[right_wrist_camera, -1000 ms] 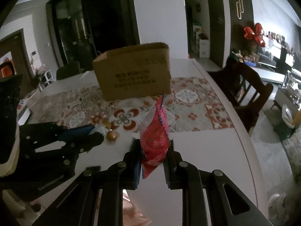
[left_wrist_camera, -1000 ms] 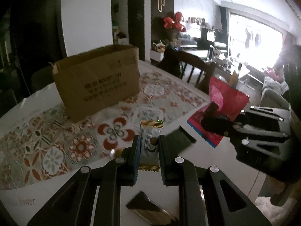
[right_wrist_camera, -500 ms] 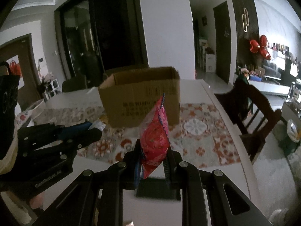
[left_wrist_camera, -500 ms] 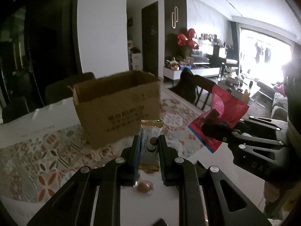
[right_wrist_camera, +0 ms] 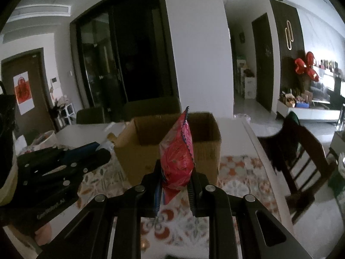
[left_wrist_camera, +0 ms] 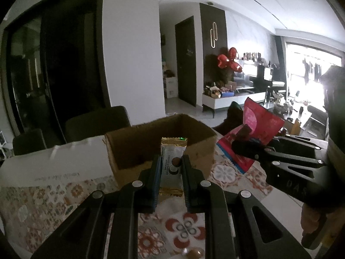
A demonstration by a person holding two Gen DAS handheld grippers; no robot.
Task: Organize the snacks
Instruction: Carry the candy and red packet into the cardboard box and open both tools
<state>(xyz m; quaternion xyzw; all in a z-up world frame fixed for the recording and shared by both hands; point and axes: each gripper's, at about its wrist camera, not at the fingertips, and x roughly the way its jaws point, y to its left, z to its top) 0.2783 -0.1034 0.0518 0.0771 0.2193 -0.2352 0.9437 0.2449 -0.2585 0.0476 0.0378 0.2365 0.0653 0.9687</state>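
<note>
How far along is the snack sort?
Done: nothing visible inside the cardboard box, though its floor is mostly hidden. In hand: left gripper clamps a silver snack bar; right gripper clamps a red snack bag. Left: dropping both in, plus a small round snack on the table.

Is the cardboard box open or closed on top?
Open. The cardboard box shows its brown inside walls, and no flaps cover the top.
</note>
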